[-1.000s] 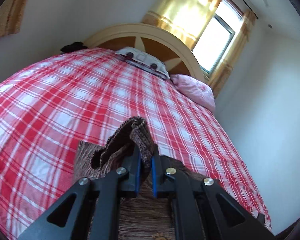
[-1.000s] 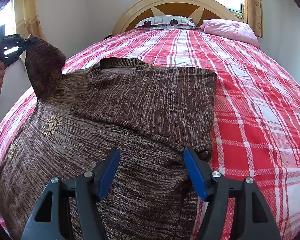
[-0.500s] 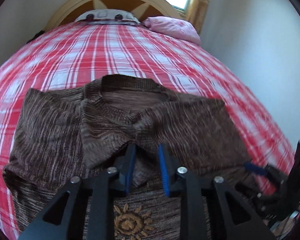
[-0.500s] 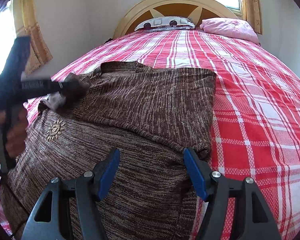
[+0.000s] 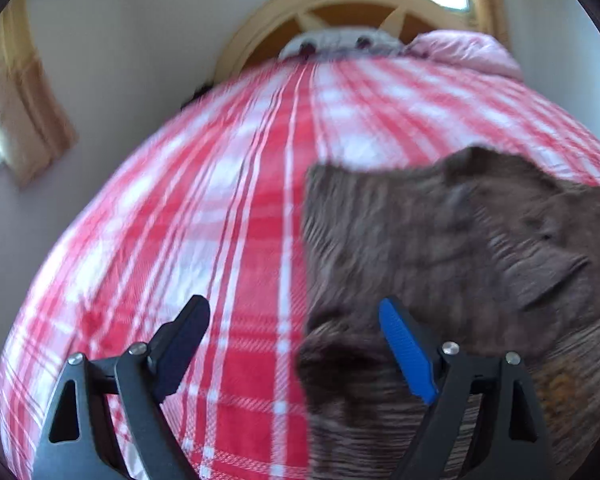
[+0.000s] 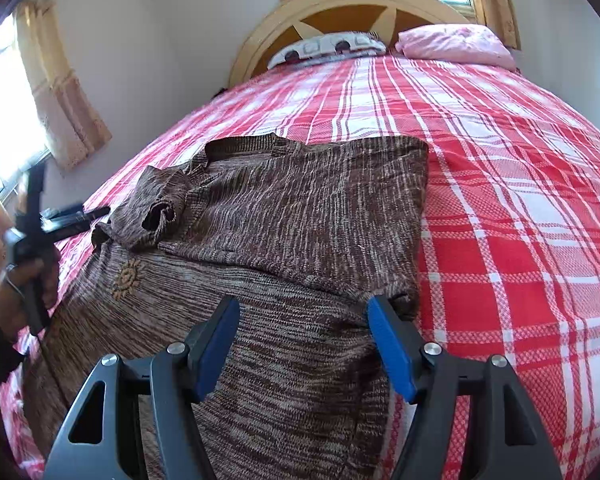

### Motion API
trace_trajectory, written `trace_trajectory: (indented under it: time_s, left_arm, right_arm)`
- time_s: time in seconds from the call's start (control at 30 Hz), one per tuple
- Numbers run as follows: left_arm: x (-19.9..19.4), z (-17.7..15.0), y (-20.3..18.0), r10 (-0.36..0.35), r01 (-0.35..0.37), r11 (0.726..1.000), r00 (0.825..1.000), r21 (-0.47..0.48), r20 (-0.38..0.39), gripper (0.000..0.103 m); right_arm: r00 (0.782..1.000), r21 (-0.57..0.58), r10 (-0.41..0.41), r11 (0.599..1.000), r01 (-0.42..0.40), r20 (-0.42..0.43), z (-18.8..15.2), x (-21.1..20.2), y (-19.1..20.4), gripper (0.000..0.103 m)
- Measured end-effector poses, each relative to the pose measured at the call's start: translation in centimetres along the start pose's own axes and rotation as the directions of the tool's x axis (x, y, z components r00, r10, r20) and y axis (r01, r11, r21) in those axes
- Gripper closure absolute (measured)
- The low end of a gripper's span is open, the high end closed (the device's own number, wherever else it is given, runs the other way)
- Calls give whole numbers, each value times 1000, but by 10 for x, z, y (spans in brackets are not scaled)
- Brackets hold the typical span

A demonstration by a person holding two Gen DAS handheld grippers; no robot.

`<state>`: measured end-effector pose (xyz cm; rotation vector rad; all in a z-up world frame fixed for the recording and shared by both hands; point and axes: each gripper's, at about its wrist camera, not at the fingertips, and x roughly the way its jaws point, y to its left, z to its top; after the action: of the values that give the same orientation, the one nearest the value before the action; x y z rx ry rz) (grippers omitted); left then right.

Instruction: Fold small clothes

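Released since the earlier frame, the left sleeve now lies across the sweater (image 5: 460,248), and in the left wrist view the left gripper (image 5: 292,344) hangs spread and empty over the bed (image 5: 204,216). From the right wrist, the right gripper (image 6: 302,344) hovers spread above the near hem. Both sleeves (image 6: 156,208) look folded in; judging by this, the body fold remains.

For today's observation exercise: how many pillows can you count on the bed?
2. A patterned white pillow lies against the headboard; a pink pillow sits to its right. Others may be hidden behind them.
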<state>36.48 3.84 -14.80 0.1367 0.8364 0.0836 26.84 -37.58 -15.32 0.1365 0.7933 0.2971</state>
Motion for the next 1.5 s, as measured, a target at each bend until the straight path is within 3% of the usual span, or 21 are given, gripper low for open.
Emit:
trace_trajectory:
  time_s: [0.07, 0.17, 0.27, 0.43, 0.57, 0.67, 0.77, 0.83, 0.97, 1.1, 1.13, 1.2, 1.3, 1.4, 1.5]
  left_arm:
    - [12, -6, 10, -49, 46, 997, 997, -56, -52, 13]
    - [13, -6, 12, -51, 47, 996, 997, -69, -58, 9]
    - [14, -9, 14, -69, 65, 995, 996, -76, -52, 9]
    - [20, -11, 27, -140, 129, 980, 988, -150, -68, 4]
    - [21, -11, 23, -130, 119, 981, 989, -153, -69, 1]
    - [21, -12, 21, -118, 107, 984, 991, -142, -68, 0]
    - [23, -12, 24, -134, 121, 980, 988, -155, -74, 0]
    - [23, -12, 26, -142, 129, 979, 987, -160, -74, 0]
    - [25, -12, 26, -148, 134, 977, 986, -163, -73, 0]
    - [25, -12, 27, -149, 135, 977, 986, -164, -73, 0]
    - [25, -12, 27, -150, 136, 977, 986, -165, -73, 0]
    - [25, -12, 26, -151, 137, 977, 986, -165, -73, 0]
    - [25, -12, 27, -152, 138, 976, 986, -166, -73, 0]
    - [25, -12, 27, -152, 138, 976, 986, -167, -72, 0]
    - [26, -12, 27, -156, 142, 975, 985, -168, -75, 0]
  right_arm:
    - [998, -17, -58, 998, 58, 1, 13, -12, 14, 35]
    - [999, -93, -41, 995, 43, 17, 38, -25, 49, 35]
    - [998, -229, -57, 972, 53, -11, 58, -12, 99, 35]
    - [983, -477, -169, 871, 117, -67, 60, 60, 181, 35]
    - [973, -569, -222, 808, 150, -59, 55, 102, 212, 35]
    - [950, -631, -311, 743, 224, -29, 55, 129, 224, 35]
    - [940, -590, -339, 765, 257, -30, 70, 137, 213, 37]
    - [941, -499, -337, 819, 281, -22, 87, 130, 193, 40]
    - [916, -224, -402, 893, 390, -7, 117, 108, 122, 40]
    - [907, -58, -419, 907, 417, -43, 120, 94, 67, 40]
    - [916, -46, -401, 916, 399, -34, 118, 91, 65, 40]
    - [958, -49, -286, 957, 284, -22, 114, 85, 76, 40]
    - [993, -153, -114, 982, 114, 9, 103, 78, 121, 40]
    - [996, -282, 62, 956, -76, -60, 82, 85, 168, 40]
    - [986, -314, 45, 945, -94, -160, 62, 106, 181, 40]
